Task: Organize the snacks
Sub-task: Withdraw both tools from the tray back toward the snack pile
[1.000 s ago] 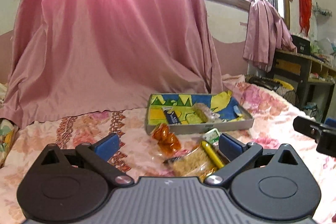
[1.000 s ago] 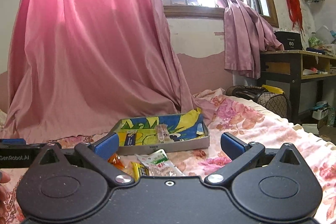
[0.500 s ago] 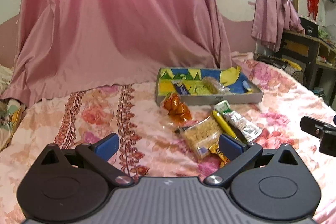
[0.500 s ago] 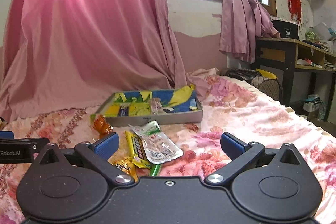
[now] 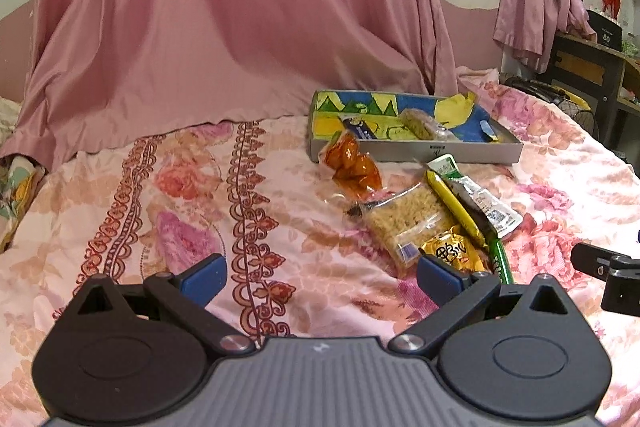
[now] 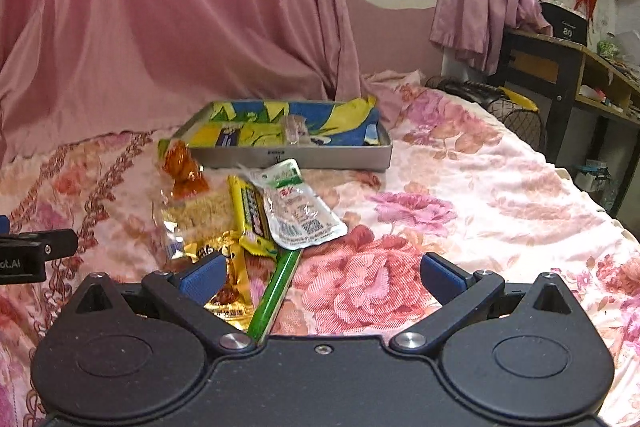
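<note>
While both grippers hover with fingers spread wide and empty, the left gripper point(image 5: 320, 277) and right gripper point(image 6: 322, 275) face a loose pile of snacks point(image 6: 256, 215) on the floral bedsheet point(image 6: 460, 195): an orange crinkly bag point(image 5: 352, 167), a clear noodle pack point(image 5: 408, 223), a yellow bar point(image 6: 250, 213), a white sachet point(image 6: 298, 213), a gold wrapper point(image 5: 450, 251). Just behind, a shallow grey tray point(image 5: 416, 151) with colourful lining holds a few small packets.
</note>
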The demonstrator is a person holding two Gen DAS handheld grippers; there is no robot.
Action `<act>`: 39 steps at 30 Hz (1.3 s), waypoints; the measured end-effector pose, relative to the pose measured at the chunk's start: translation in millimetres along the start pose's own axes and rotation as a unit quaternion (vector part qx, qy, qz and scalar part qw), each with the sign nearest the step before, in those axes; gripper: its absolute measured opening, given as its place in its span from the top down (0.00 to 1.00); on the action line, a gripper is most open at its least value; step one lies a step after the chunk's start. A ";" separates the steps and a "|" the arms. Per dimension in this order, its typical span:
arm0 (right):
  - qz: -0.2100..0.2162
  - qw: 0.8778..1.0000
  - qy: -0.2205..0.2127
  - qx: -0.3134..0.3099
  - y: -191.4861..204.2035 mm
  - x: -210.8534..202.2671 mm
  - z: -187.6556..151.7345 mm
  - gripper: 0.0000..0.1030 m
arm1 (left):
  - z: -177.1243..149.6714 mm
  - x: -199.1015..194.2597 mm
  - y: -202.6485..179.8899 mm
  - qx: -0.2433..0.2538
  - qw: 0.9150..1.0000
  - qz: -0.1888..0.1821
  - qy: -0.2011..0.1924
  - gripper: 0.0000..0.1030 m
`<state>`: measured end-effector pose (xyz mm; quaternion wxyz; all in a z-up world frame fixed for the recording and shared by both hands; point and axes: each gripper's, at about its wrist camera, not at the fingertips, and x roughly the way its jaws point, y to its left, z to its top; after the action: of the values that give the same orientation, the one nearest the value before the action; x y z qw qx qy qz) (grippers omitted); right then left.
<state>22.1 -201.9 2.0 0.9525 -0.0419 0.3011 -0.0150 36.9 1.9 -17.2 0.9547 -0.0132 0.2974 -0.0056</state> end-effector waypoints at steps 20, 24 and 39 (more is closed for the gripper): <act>-0.016 0.998 0.054 -0.028 7.3 25.9 -4.8 0.01 | 1.7 41.1 2.5 -0.013 0.997 -0.058 0.054 0.00; -0.007 0.997 0.076 -0.016 3.0 34.0 -4.6 0.01 | 0.9 49.0 -3.7 0.003 0.996 -0.055 0.065 0.00; 0.017 0.991 0.131 0.012 -8.7 62.7 -4.6 0.01 | 6.4 93.6 -7.9 -0.086 0.965 -0.219 0.114 0.00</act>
<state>70.7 -214.3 -36.8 0.9053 -0.0232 0.4241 -0.0080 117.5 -7.7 -64.9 0.8854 -0.1589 0.3934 -0.1901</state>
